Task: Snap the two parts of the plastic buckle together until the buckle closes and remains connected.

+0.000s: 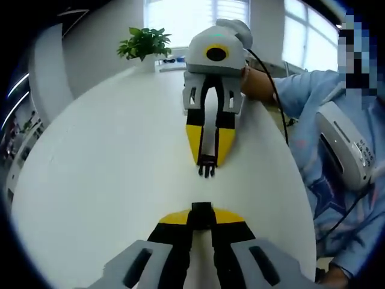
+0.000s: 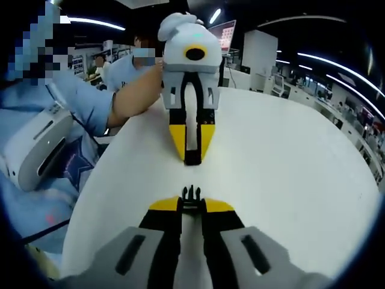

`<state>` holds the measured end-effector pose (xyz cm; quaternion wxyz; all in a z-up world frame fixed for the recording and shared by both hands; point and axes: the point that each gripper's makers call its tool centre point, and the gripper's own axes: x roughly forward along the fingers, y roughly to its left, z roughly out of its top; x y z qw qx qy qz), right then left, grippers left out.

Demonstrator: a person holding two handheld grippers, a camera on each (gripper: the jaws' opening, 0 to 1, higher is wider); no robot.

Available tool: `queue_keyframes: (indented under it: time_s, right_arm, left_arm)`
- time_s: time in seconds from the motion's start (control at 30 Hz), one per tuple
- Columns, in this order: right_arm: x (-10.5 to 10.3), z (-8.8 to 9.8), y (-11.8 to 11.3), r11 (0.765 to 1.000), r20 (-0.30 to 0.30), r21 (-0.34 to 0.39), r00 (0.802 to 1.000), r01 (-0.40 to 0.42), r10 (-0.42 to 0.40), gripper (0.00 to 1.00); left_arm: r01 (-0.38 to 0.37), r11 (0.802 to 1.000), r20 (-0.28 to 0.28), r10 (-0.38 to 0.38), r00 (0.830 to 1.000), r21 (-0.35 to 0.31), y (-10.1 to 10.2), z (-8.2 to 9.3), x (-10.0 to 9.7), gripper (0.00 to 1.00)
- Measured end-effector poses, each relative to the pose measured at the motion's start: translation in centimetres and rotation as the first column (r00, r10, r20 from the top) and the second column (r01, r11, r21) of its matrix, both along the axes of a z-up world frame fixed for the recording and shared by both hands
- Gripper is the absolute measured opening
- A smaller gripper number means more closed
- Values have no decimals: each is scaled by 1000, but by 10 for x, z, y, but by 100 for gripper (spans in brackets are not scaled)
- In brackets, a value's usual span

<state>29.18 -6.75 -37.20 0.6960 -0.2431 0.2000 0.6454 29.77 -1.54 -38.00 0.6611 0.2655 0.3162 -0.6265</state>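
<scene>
My left tool (image 1: 201, 212) pinches the socket half (image 1: 201, 208); my right tool (image 2: 191, 201) pinches the pronged half (image 2: 190, 194). Two buckle halves, facing, apart above the white desk (image 1: 108, 162). Jaws hide most of each half. One potted plant (image 1: 144, 43) stands by the windows.

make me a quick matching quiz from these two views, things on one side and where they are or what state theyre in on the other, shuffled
Column 1
1. pronged buckle part
2. socket buckle part
3. potted plant
4. white table

Column 2
A. at the far table edge, by the window
B. clamped in the right claw, prongs pointing at the other claw
C. under both claws, bare between them
D. clamped in the left claw, apart from its mate

Pairs: 1-B, 2-D, 3-A, 4-C
</scene>
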Motion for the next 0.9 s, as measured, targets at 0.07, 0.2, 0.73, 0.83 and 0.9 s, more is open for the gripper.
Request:
queue_keyframes:
  time_s: [0.07, 0.2, 0.73, 0.83, 0.9]
  right_arm:
    - [1, 0, 1, 1000, 5, -3, 1000, -1, 1, 12]
    - [2, -1, 4, 1000, 1, -3, 1000, -2, 2, 12]
    - [5, -1, 6, 1000, 2, 10, 1000, -5, 5, 12]
    - [5, -1, 5, 1000, -3, 15, 1000, -5, 5, 12]
    - [5, -2, 5, 1000, -10, 17, 1000, -2, 2, 12]
  left_arm:
    - [3, 1000, 5, -3, 1000, -2, -1, 0, 0, 11]
    - [4, 1000, 20, -4, 1000, -3, -6, -1, 0, 11]
    - [77, 996, 105, -73, 992, -35, -13, 1, -1, 14]
    - [72, 997, 95, -68, 993, -38, -13, 1, 0, 13]
    - [66, 997, 74, -63, 995, -39, -13, 1, -1, 12]
